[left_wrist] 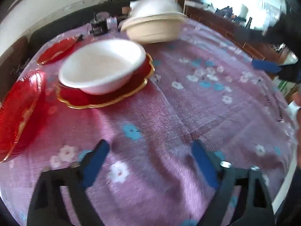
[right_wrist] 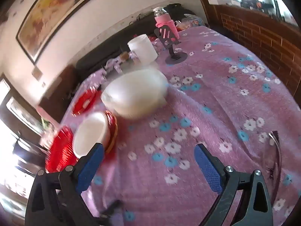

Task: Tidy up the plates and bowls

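A white bowl sits on a red gold-rimmed plate at the left of the purple flowered tablecloth. A beige bowl with a white domed bowl upside down on it stands behind. Two more red plates lie at the far left and near left. My left gripper is open and empty, low over the cloth, short of the bowl. My right gripper is open and empty; in its view the white bowl is by the left fingertip and the domed white bowl is ahead.
A white jar, a phone stand and a pink flask stand at the table's far edge. A brick wall runs on the right. A metal chair rim shows at the right.
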The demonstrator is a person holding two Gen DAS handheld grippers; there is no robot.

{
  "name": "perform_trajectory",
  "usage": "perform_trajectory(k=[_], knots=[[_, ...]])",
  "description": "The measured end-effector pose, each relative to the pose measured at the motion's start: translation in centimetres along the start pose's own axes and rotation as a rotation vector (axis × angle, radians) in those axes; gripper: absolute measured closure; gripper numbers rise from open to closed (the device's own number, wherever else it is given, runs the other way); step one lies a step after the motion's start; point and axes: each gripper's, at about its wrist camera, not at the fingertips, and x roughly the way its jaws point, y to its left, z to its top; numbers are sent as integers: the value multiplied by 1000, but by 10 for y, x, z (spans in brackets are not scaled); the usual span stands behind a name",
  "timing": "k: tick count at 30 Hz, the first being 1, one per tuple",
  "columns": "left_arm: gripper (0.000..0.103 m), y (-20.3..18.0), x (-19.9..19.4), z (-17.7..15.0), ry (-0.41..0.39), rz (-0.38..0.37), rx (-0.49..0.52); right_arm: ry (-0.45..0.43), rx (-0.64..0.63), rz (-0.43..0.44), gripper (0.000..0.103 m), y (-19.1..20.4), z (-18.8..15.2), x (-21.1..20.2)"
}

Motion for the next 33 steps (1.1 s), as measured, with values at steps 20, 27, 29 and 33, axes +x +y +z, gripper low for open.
perform_trajectory(k=[20,27,29,33], knots=[[67,115,-52,-6,-106,-66,-243,172,-89,180,52,66,5,54],[67,112,-58,-15,-152,-70,-207,256,-86,109,52,88,17,108],[67,111,-58,-15,-143,-79,-195,272,-88,93,57,91,21,120],[67,113,-57,-16,-131,-88,-189,254,-120,76,93,109,32,131]])
